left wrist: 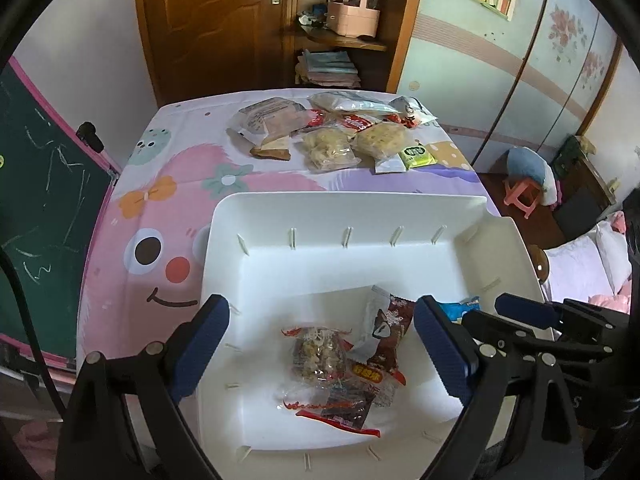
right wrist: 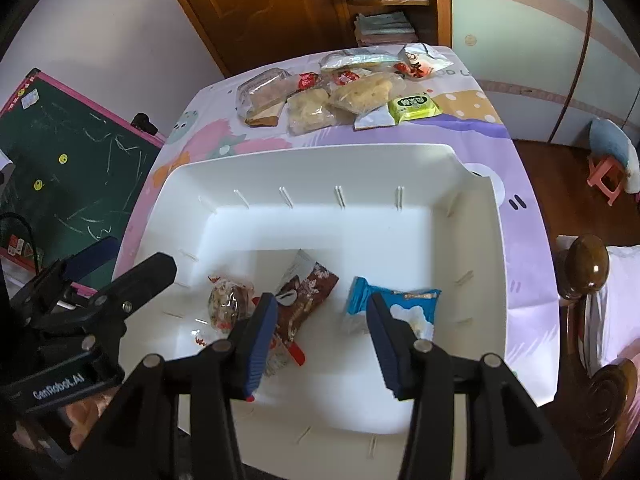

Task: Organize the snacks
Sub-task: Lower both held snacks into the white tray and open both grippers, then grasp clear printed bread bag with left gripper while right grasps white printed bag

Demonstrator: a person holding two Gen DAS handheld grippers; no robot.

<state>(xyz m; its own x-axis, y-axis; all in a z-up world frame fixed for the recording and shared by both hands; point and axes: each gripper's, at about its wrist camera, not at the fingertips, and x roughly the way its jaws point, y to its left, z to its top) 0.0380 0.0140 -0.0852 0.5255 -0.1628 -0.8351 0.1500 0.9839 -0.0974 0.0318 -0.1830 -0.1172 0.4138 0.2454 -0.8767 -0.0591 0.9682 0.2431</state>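
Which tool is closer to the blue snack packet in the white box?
Right. The right tool hangs just over the blue snack packet; the left tool is off to its side, above the brown snacks.

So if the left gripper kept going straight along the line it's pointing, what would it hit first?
Most likely the clear-wrapped nut snack on the floor of the white bin: it lies between the open fingers of the left gripper. Depth is hard to judge through the fisheye.

Glossy white plastic bin (right wrist: 472, 216), crinkly clear/foil snack wrappers (left wrist: 320, 354), matt printed cloth (left wrist: 132, 216), varnished wood door (left wrist: 208, 20).
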